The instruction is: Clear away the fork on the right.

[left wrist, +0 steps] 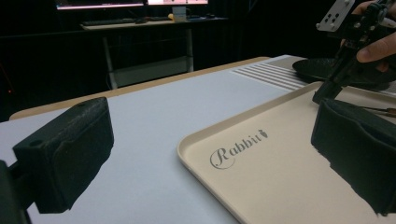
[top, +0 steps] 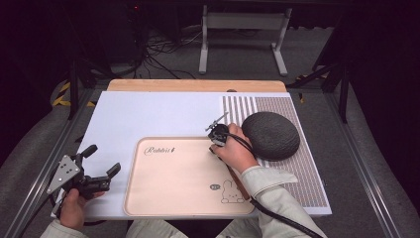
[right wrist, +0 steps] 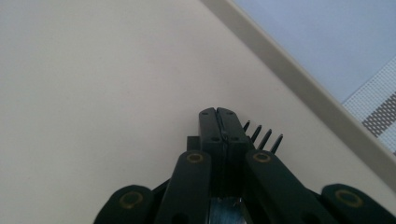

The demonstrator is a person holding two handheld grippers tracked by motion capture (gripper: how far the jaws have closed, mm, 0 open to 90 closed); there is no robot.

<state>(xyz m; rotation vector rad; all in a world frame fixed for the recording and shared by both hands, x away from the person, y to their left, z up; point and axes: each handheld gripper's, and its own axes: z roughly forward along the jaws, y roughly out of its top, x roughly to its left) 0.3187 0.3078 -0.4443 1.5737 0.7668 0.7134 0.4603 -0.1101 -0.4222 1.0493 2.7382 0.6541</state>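
Here the right gripper (top: 216, 134) sits at the far right corner of the beige tray (top: 148, 198), its jaws pressed together on a fork (right wrist: 261, 136); in the right gripper view four thin dark tines poke out just beside the closed jaw tips, fanned slightly and pointing toward the tray's raised rim, close above the tray floor; whether they touch it I cannot tell. In the left gripper view a slim brown-and-metal handle (left wrist: 380, 111) lies along the tray's floor beneath that gripper; the rest of the fork is hidden by the jaws. The tray itself is pale and rectangular with rounded corners, printed with a script word near its far left and a small rabbit drawing (top: 232, 191) near its right near corner; it rests on a white mat (top: 148, 114). Just beyond the right hand lies a dark, round, woven pad (top: 271, 135) on a striped placemat (top: 297, 178). The left gripper (top: 101, 166) hovers at the mat's near left, well apart from the tray's contents; its jaws are spread wide with nothing between them.
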